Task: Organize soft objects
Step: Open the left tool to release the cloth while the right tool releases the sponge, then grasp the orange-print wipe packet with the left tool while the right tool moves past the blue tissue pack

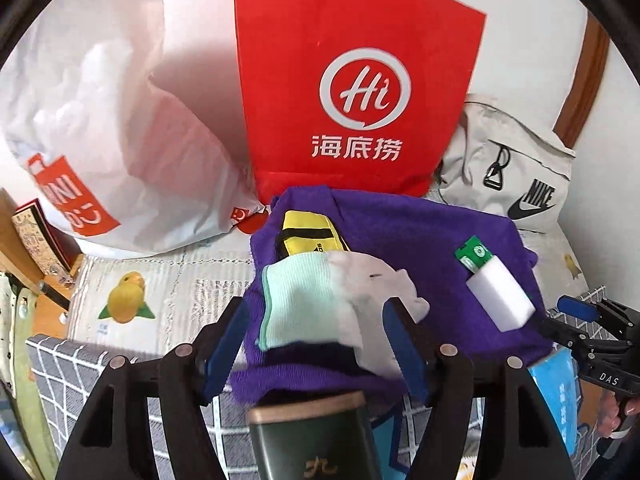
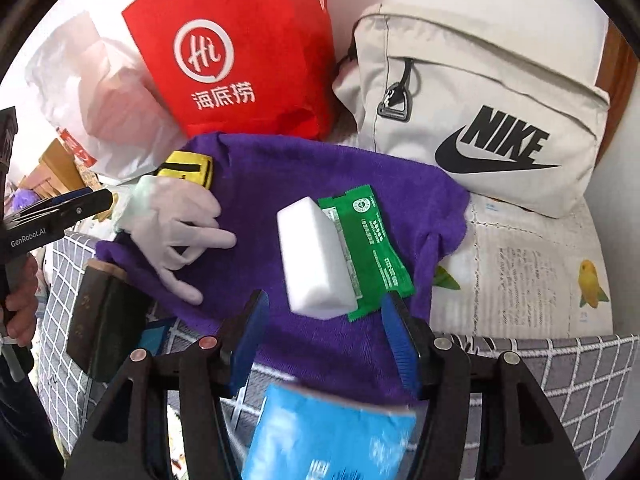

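A purple towel (image 1: 400, 240) (image 2: 320, 184) lies spread on the bed. On it lie a white glove with a mint cuff (image 1: 320, 292) (image 2: 176, 216), a yellow and black pouch (image 1: 308, 232) (image 2: 188, 168), a white sponge block (image 1: 500, 296) (image 2: 312, 252) and a green sachet (image 1: 474, 254) (image 2: 372, 248). My left gripper (image 1: 316, 344) is open, its blue fingers on either side of the glove's cuff. My right gripper (image 2: 328, 344) is open just in front of the sponge; it also shows at the right edge of the left wrist view (image 1: 592, 328).
A red paper bag (image 1: 352, 80) (image 2: 240, 48), a white plastic bag (image 1: 100, 120) (image 2: 92, 92) and a beige Nike bag (image 1: 512, 176) (image 2: 480, 108) stand behind the towel. A dark green tin (image 1: 316, 436) (image 2: 104, 320) and a blue packet (image 2: 328, 436) lie at the near edge.
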